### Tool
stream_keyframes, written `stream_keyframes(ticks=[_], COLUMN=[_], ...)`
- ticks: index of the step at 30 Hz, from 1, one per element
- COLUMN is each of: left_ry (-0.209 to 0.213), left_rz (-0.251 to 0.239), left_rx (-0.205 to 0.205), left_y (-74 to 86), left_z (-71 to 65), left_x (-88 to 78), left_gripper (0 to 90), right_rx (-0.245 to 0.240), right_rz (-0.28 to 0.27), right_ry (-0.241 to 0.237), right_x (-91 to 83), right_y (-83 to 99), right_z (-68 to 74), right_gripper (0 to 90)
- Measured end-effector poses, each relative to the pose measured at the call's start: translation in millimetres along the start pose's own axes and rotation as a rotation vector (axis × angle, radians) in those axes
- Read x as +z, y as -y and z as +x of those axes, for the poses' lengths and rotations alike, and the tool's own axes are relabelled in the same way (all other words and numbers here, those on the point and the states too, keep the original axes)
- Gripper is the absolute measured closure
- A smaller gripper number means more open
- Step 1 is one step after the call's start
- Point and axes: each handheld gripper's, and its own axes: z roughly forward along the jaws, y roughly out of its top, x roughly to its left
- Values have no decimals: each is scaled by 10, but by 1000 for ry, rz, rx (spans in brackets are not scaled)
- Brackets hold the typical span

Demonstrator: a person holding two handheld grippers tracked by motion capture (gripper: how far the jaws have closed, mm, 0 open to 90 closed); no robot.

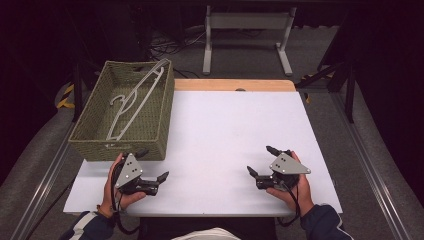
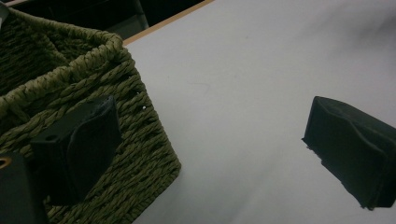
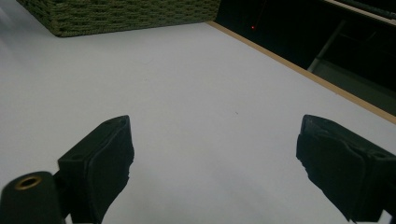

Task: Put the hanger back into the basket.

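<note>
A green woven basket [image 1: 90,122] stands on the left of the white table [image 1: 225,130], with a white clothes hanger [image 1: 135,100] lying inside it and poking over the far rim. My left gripper [image 1: 152,165] rests open near the table's front edge, right beside the basket's near right corner [image 2: 140,130]; one of its fingers [image 2: 88,144] stands against the wicker. My right gripper [image 1: 262,160] sits open at the front right, nothing between its fingers [image 3: 100,158]. The basket's side [image 3: 121,16] lies far off in the right gripper view.
A wooden strip [image 1: 235,85] borders the table's far edge. Beyond it stands a white metal frame [image 1: 247,35] with cables on the grey floor. Dark stands flank the table on both sides.
</note>
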Motion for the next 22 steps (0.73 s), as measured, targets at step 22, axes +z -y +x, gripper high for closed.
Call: stream_keyframes(ticks=[22], left_ry=[-11], left_rz=[11], left_rx=[-6], left_y=[-2], left_z=[37], left_x=[49], left_gripper=[46], right_rx=[7], right_rz=[10], right_ry=[-14], right_x=[-2], right_y=[34], right_z=[-44], right_gripper=[114])
